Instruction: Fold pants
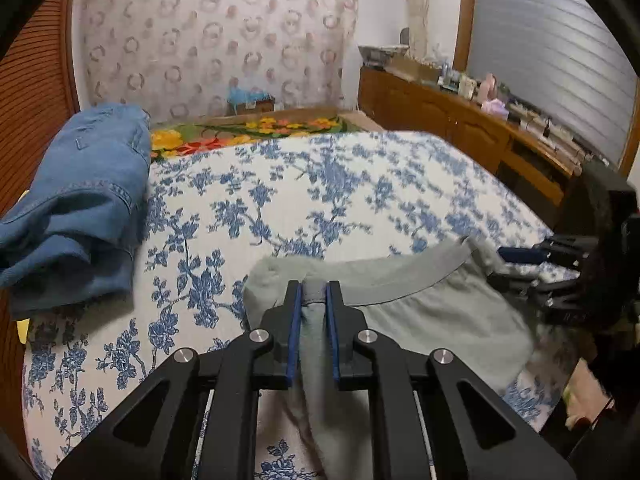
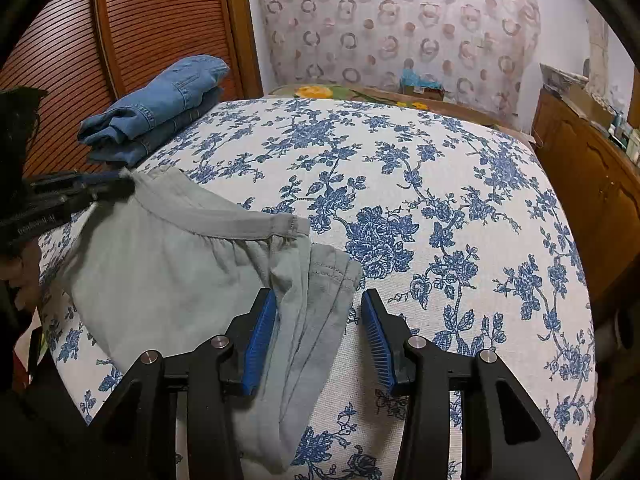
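Note:
Grey pants (image 1: pixel 432 312) lie at the near edge of the bed, waistband (image 1: pixel 400 276) facing away from me. My left gripper (image 1: pixel 314 286) is shut on the waistband's left corner, with grey cloth bunched between its blue pads. In the right wrist view the same pants (image 2: pixel 160 272) spread to the left, and a folded end of them lies between the fingers of my right gripper (image 2: pixel 318 294). Its blue pads stand apart and do not press the cloth, so it is open. The left gripper (image 2: pixel 124 184) shows at the far left, holding the waistband (image 2: pixel 224 220). The right gripper (image 1: pixel 500 264) appears at the right edge.
The bed has a white cover with blue flowers (image 2: pixel 440 200). Folded blue jeans (image 1: pixel 80 200) (image 2: pixel 160 104) are stacked at the far left by a louvred wooden door (image 2: pixel 140 20). A cluttered wooden sideboard (image 1: pixel 460 120) runs along the right side.

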`<state>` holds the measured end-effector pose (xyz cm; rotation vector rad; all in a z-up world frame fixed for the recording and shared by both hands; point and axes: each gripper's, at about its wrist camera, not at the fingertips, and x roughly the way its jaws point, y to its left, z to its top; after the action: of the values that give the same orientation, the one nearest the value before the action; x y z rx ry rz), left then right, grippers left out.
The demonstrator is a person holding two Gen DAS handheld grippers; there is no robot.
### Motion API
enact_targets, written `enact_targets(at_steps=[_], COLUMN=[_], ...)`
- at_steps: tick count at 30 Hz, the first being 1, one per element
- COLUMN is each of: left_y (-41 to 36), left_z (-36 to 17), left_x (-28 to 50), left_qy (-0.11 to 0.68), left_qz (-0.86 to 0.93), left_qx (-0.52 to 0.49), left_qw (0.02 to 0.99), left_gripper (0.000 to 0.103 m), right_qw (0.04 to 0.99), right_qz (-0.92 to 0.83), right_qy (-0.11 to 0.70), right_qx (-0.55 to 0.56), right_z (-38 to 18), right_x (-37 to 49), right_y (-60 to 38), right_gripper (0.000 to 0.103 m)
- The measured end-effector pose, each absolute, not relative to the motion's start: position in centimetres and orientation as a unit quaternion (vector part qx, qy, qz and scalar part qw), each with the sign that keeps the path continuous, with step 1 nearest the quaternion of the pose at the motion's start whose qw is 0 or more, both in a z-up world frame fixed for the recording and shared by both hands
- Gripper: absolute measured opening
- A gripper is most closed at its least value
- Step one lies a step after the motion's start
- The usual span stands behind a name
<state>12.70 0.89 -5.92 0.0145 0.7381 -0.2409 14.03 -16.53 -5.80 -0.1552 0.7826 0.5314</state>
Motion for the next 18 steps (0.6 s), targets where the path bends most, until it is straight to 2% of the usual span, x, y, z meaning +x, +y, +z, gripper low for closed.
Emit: enact_targets(at_steps=[7,10,12,14,15,16,17,18], left_y=[0.8,1.0,1.1,1.4,1.7,2.0,2.2,2.4], left_z=[-6.0,-6.4,-6.7,-6.9,-6.9,-7.0,-7.1,-7.2], left_x=[13.1,13.3,13.6,13.7,13.8,13.9,14.0,14.0], left_qy=[0.368,0.379,0.386,0.387,0.385,0.386,0.389,0.389], left_qz=[-0.111,-0.103,-0.093,-0.083,-0.082,-0.081,-0.079,-0.078], left_qx=[0.011,0.009,0.01,0.008,0.002,-0.005,-0.009,-0.012], left_qw=[0.923,0.92,0.918,0.918,0.919,0.919,0.918,0.918], left_gripper=[0.013,0.018,0.025,0.053,0.055,0.064,0.078,0.081], right_qw=[0.887,0.887,0.887,0.887,0.887,0.887,0.887,0.887], right_qz=[0.256,0.256,0.256,0.257,0.256,0.257,0.257,0.257], right_qy=[0.377,0.377,0.376,0.377,0.376,0.377,0.377,0.377], right_qx=[-0.074,-0.074,-0.075,-0.074,-0.074,-0.074,-0.074,-0.075], right_z=[-5.8,-5.8,-5.8,-5.8,-5.8,-5.8,-5.8,-5.8], right_x=[14.0,14.0,14.0,14.0,14.0,14.0,14.0,14.0], right_y=[-16.6,-16.6,-16.6,-16.6,-16.6,-16.6,-16.6,-16.6], right_gripper=[0.047,0.047,0.047,0.047,0.047,0.047,0.047,0.047])
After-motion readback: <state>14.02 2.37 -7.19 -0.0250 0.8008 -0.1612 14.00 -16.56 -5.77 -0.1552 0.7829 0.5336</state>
